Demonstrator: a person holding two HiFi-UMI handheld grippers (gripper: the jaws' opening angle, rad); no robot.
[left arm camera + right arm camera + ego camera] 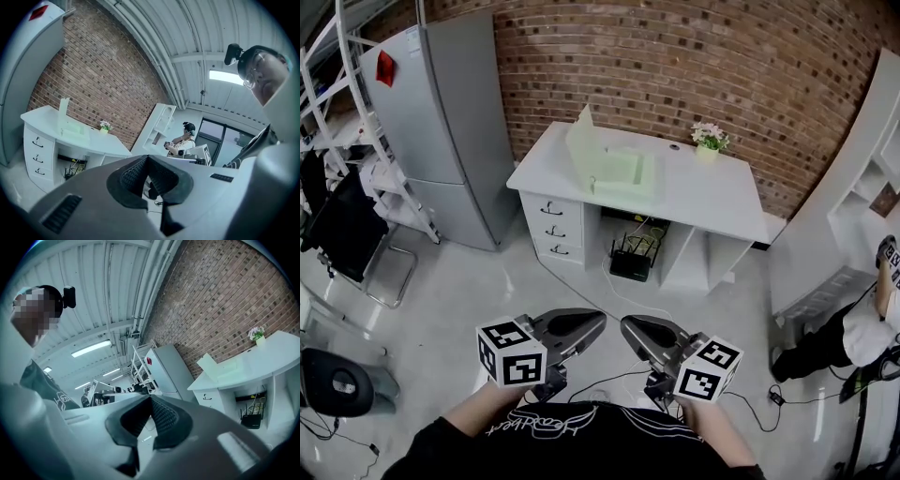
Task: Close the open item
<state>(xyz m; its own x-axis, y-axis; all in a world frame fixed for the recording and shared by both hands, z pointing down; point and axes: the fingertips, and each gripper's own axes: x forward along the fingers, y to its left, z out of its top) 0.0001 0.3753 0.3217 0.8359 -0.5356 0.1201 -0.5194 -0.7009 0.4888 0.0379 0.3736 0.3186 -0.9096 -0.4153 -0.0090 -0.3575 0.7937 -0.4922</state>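
Brick room; desk [712,199] at 12 o'clock bears open green box [623,174], likely light: push lid [580,139] top. Closed, empty: left gripper [598,321], right gripper [627,325].

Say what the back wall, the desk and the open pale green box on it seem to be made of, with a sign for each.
Back wall: brick, matt reddish-brown, with visible mortar lines.
Desk: probably painted or laminated board, smooth white with a slight sheen.
Open pale green box: likely card or thin plastic, matt; its thin flat lid stands upright.
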